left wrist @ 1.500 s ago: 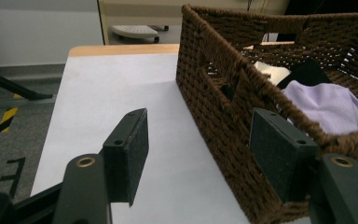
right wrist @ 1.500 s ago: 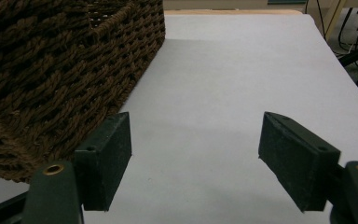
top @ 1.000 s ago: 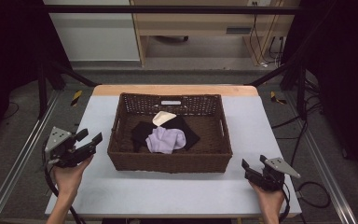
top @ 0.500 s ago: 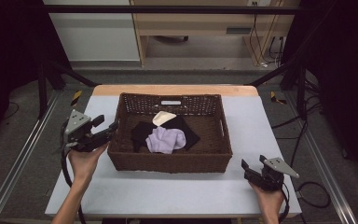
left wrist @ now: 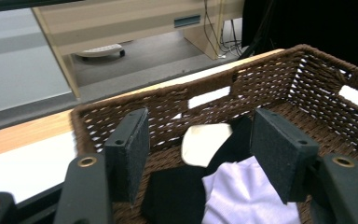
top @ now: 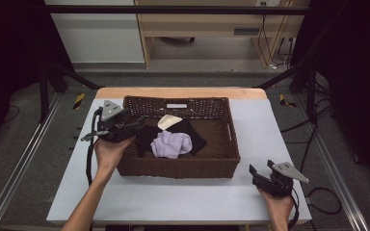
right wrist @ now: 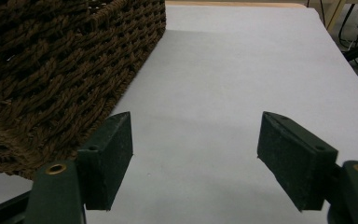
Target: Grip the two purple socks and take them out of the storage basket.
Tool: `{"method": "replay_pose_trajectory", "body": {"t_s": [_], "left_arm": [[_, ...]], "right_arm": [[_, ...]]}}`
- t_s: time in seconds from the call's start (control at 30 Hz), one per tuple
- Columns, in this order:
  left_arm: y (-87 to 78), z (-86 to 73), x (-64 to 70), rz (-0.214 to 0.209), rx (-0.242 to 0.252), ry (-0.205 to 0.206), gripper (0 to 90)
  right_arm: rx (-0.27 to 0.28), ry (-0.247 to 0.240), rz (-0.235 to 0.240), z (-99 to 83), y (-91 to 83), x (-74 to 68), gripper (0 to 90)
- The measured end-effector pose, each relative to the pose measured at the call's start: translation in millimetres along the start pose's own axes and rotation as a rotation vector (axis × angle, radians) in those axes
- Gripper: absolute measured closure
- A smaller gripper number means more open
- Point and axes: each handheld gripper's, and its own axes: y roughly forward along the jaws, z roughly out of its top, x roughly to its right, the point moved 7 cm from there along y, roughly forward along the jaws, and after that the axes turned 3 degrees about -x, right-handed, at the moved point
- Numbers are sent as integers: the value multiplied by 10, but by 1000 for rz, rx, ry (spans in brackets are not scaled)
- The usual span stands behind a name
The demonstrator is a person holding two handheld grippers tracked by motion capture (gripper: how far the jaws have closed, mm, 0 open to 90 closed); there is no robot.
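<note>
Since half a second ago we have carried the left gripper up over the left rim of the wicker basket, jaws spread and empty. Just ahead and below them lies the lilac cloth, on the basket floor toward its left wall, no clear long axis. Our right gripper rests spread at the tabletop's near right corner, well apart. We count one lilac cloth, one cream piece, black fabric beneath, one basket.

Brown wicker basket on the table holds lilac, black and cream cloths.
</note>
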Motion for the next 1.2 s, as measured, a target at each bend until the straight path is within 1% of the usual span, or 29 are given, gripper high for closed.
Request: {"method": "replay_pose_trajectory", "body": {"t_s": [0.07, 0.13, 0.23, 0.3, 0.33, 0.4, 0.53, 0.6, 0.67, 0.77, 0.9, 1.0, 1.1, 1.2], "left_arm": [[78, 25, 41, -3, -16, 10, 367], [155, 48, 70, -1, -29, 11, 366], [253, 74, 112, -14, -35, 11, 381], [322, 75, 140, -16, -41, 14, 385], [353, 69, 149, -15, -49, 23, 385], [418, 56, 168, -15, -63, 25, 385], [547, 32, 207, -45, -72, 6, 394], [611, 17, 226, -57, -83, 3, 396], [678, -3, 258, -77, -93, -2, 398], [762, -37, 308, -91, -104, 9, 400], [855, -95, 365, -105, -137, 22, 410], [917, -132, 406, -122, -149, 33, 416], [970, -173, 437, -124, -168, 49, 433], [1017, -233, 459, -119, -203, 71, 445]], "right_arm": [[-1, 0, 1, -1, 2, 0, 269], [-4, -2, 0, -2, 6, 3, 269], [-5, 1, 2, -2, 2, -2, 271], [-5, -4, 1, -2, 7, 1, 272], [-5, -4, 2, -2, 8, 2, 272], [-5, -2, 2, -2, 10, 2, 274], [-5, -4, 4, -3, 9, -3, 278], [-9, -3, 6, -4, 11, -6, 278], [-13, -2, 6, -5, 12, -4, 278], [-10, -2, 7, -4, 12, -6, 278], [-10, -7, 9, -5, 12, -8, 279], [-11, -9, 9, -5, 12, -10, 280], [-15, -9, 10, -7, 13, -10, 279], [-13, -11, 10, -6, 12, -11, 279]]}}
